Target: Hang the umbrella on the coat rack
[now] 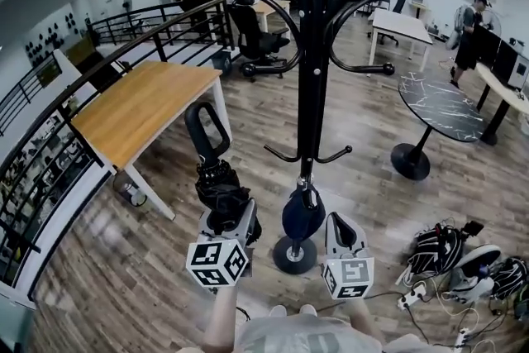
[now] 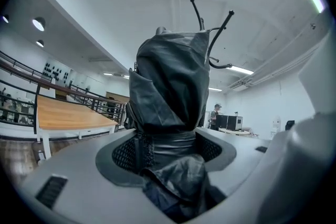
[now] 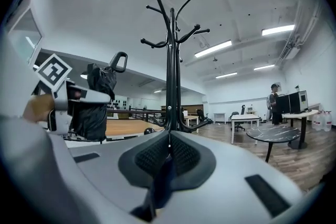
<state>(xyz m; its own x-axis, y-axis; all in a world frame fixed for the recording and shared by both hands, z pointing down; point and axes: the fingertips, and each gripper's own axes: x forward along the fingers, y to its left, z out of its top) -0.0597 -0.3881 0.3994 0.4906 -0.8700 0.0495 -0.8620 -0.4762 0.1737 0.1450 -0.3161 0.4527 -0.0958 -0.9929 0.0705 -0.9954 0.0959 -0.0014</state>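
The left tongs (image 2: 168, 139) clamp the folded umbrella (image 2: 170, 81) upright, loop handle on top, just left of the coat rack (image 1: 311, 78) and its low hook; the right tongs (image 3: 167, 152) are closed, pinching dark blue fabric (image 3: 160, 186)

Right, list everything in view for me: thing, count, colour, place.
coat rack: one, black, centre, on the wood floor
umbrella: one, black, folded, handle loop up, left of the rack
fabric strip: one, dark blue, in the right tool
wooden table: one, light top, white legs, left
round table: one, dark marbled, right
white desk: one, back right
office chair: one, black, behind the rack
railing: one, black, far left
cables and bags: a heap, black and white, floor at lower right
bystander: one, dark clothes, far right
left tool: closed on the umbrella
right tool: closed on the fabric strip
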